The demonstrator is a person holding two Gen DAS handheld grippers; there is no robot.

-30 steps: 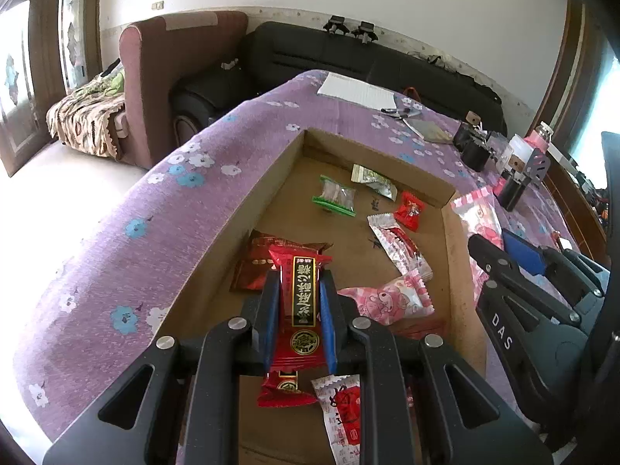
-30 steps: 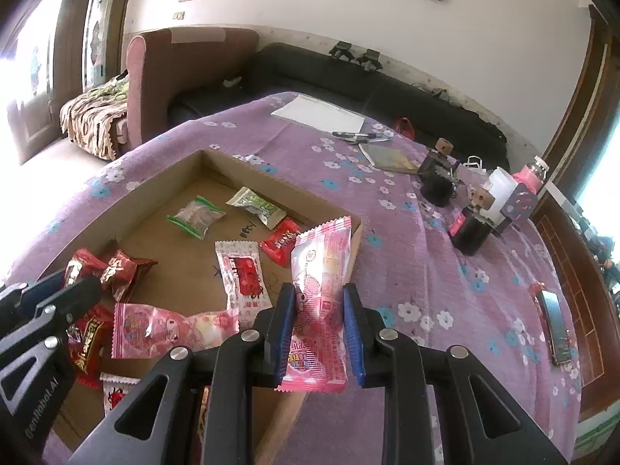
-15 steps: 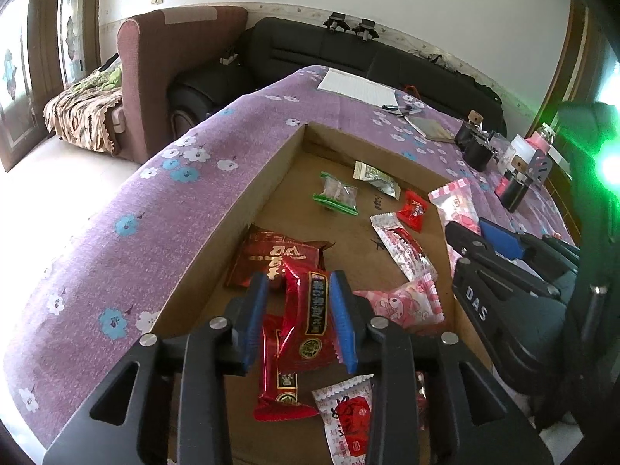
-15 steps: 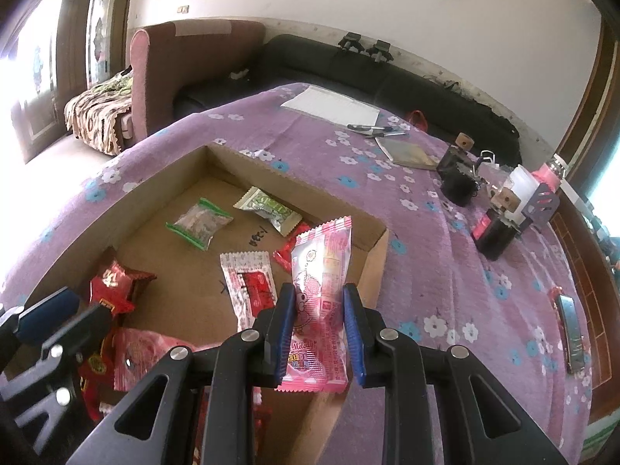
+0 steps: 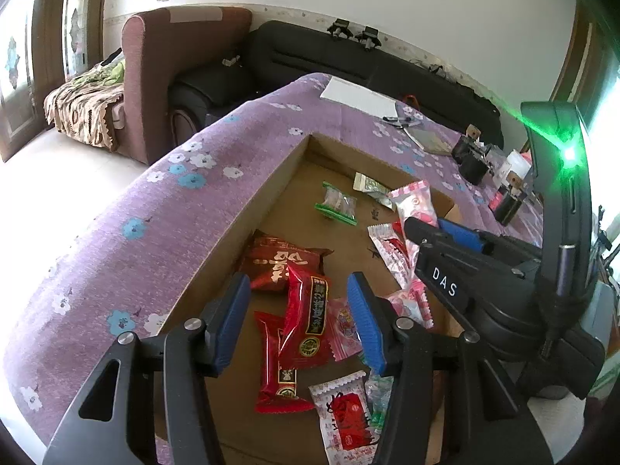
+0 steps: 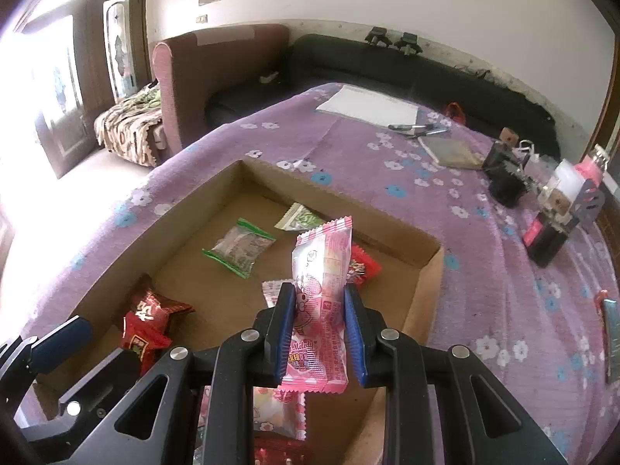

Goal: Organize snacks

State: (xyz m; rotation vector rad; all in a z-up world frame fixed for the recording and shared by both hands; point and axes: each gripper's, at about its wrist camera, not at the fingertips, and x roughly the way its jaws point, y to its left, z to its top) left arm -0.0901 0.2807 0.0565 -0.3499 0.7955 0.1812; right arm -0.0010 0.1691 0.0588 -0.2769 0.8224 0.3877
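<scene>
A shallow cardboard box lies on a purple flowered tablecloth and holds several snack packets. My left gripper is open above the box's near end. A red snack packet lies loose between and below its blue pads, on top of another red packet. My right gripper is shut on a pink snack packet and holds it upright over the box. The right gripper also shows at the right of the left wrist view, with the pink packet sticking out of it.
In the box lie a dark red packet, a clear green-edged bag, a green packet and white-red packets. On the cloth beyond are paper, pens, a notebook and small black devices.
My left gripper has opened and let go of the red packet, which now lies in the box. My right gripper has carried the pink packet leftward over the box.
</scene>
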